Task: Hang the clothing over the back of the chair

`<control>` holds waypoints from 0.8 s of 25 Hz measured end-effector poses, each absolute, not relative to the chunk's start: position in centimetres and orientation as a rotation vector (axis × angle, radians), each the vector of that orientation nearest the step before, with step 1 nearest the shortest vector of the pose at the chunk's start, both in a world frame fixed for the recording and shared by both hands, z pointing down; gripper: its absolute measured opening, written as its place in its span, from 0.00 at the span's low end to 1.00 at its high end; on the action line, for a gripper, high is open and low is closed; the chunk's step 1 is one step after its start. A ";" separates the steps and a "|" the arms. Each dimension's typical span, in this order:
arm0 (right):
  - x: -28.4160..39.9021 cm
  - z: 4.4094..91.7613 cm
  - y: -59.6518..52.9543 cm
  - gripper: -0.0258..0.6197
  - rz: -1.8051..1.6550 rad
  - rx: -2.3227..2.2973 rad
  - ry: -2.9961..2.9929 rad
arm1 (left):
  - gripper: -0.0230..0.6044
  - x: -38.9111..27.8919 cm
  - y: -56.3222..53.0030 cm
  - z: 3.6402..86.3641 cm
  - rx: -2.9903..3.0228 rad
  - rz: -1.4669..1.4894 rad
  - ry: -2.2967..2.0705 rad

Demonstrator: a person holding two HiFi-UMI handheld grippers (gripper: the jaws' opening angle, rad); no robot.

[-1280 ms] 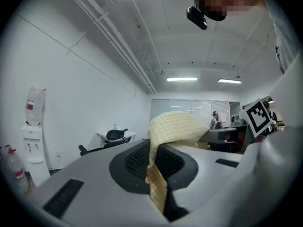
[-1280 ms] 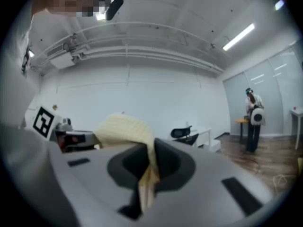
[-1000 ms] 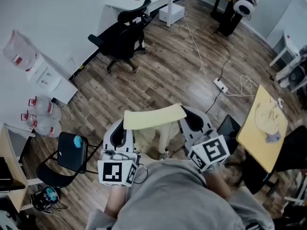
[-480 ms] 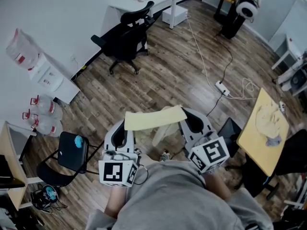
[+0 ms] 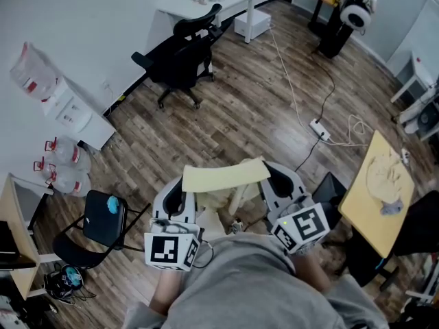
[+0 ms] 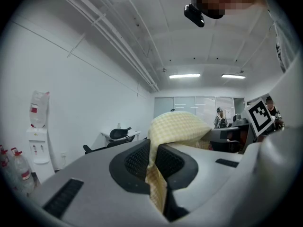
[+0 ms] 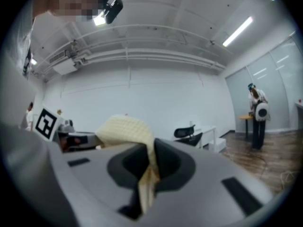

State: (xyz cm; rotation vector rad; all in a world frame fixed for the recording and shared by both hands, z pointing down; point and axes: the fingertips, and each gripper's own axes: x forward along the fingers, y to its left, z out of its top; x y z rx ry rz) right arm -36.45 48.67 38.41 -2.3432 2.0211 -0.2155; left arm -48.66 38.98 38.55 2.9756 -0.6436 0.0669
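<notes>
A pale yellow checked garment [image 5: 223,175] is stretched level between my two grippers, with the rest of it hanging below. My left gripper [image 5: 173,199] is shut on its left end; the cloth [image 6: 163,141] is pinched between the dark pads in the left gripper view. My right gripper [image 5: 280,179] is shut on the right end, and the cloth [image 7: 142,164] is squeezed between its pads in the right gripper view. A black office chair [image 5: 180,53] stands far off by the white wall. A small black chair [image 5: 101,218] with a blue thing on its seat is at my near left.
A white desk [image 5: 206,2] stands behind the office chair. A white cable and a power strip [image 5: 319,129] lie on the wood floor to the right. A yellow table [image 5: 381,184] is at my right. Water bottles [image 5: 58,163] and a dispenser [image 5: 65,108] line the left wall.
The garment and both grippers sit a little lower and further right in the head view, and the room has shifted slightly. Both grips are unchanged.
</notes>
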 end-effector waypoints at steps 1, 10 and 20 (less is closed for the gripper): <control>-36.3 38.5 48.6 0.10 -0.218 -2.341 2.020 | 0.08 -48.4 38.8 38.6 2.976 0.067 -0.641; -33.6 39.0 45.8 0.10 -0.242 -2.366 1.988 | 0.08 -45.5 35.6 39.0 2.970 0.058 -0.601; -29.4 40.3 41.2 0.10 -0.304 -2.383 1.976 | 0.08 -40.9 30.5 39.9 2.950 0.077 -0.583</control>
